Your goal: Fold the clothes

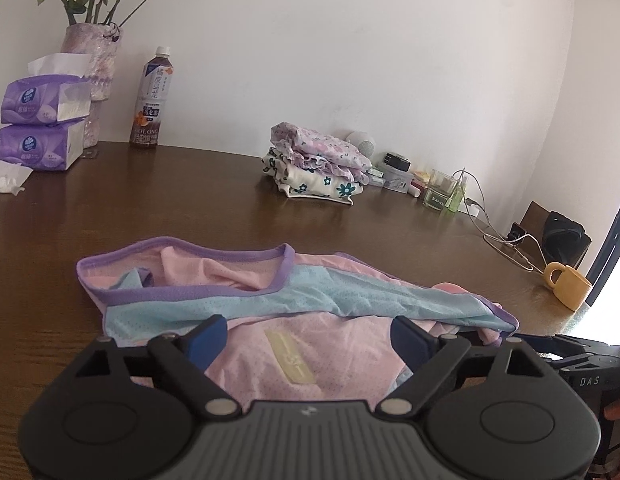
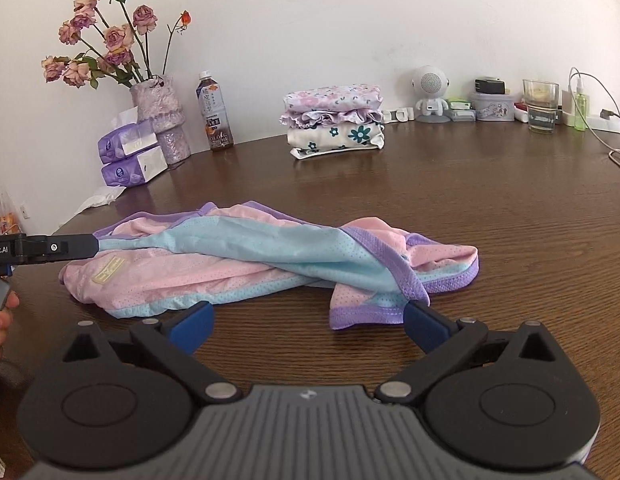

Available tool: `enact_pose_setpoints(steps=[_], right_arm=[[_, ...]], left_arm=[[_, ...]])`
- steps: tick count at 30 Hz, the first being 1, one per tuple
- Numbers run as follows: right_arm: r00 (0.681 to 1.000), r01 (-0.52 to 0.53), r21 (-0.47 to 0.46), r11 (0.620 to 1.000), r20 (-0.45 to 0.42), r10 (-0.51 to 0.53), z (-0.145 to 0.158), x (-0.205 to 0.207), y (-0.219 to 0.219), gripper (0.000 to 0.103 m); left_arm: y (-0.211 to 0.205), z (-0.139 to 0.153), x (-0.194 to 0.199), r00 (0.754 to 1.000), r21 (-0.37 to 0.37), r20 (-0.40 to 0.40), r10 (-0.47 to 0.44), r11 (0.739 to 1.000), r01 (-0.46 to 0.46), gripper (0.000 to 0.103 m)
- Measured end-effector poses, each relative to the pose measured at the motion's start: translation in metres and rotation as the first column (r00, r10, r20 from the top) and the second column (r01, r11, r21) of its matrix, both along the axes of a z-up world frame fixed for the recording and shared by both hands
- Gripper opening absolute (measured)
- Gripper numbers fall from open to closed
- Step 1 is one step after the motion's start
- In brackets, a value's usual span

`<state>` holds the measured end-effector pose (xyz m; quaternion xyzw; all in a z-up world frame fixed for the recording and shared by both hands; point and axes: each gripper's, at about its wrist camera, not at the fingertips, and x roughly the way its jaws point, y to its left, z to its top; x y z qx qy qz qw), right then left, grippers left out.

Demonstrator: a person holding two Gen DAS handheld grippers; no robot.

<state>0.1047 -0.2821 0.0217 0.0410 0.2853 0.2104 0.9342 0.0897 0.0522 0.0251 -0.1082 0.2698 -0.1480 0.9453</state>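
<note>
Nearest in the left wrist view, the left gripper (image 1: 308, 334) stands with its jaws spread wide over the near edge of the pink, blue and purple garment (image 1: 246, 292), which fills the gap between the blue fingertips (image 1: 208, 334) without being pinched. The garment lies rumpled on the brown table (image 1: 150, 208), and at 1 o'clock beyond it sits a stack of folded clothes (image 1: 317, 170); a yellow mug (image 1: 569, 286) stands at 3 o'clock near the table's edge. Should these jaws close where they are, they would likely gather several layers at once, and the fold would come out bunched. Closest in the right wrist view, the right gripper (image 2: 310, 326) is likewise released, empty, its right fingertip (image 2: 423, 324) just beside a purple hem at the garment's (image 2: 246, 256) near corner. At 9 o'clock the left gripper (image 2: 56, 248) reaches the cloth's far end. A twisted blue band crosses the middle; pulling both ends unevenly could tighten that twist rather than flatten it.
</note>
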Motion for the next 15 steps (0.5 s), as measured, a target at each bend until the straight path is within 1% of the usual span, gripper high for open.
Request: enact_pose_setpoints(steps=[6, 12, 15], right_arm=[[1.000, -0.002, -0.006, 1.000, -0.007, 0.002, -0.0022, 0.0003, 0.0021, 0.103], [1.000, 0.014, 0.015, 1.000, -0.028, -0.014, -0.0039, 0.0018, 0.0003, 0.103], [1.000, 0.012, 0.004, 1.000, -0.028, -0.012, -0.0040, 0.0018, 0.0018, 0.103]], left_arm=[[-0.0004, -0.0035, 0.0012, 1.000, -0.009, -0.011, -0.005, 1.000, 0.005, 0.088], [-0.0005, -0.0054, 0.0012, 1.000, -0.013, -0.014, -0.006, 1.000, 0.006, 0.088], [-0.0012, -0.0060, 0.0009, 1.000, -0.010, -0.015, -0.004, 1.000, 0.004, 0.088]])
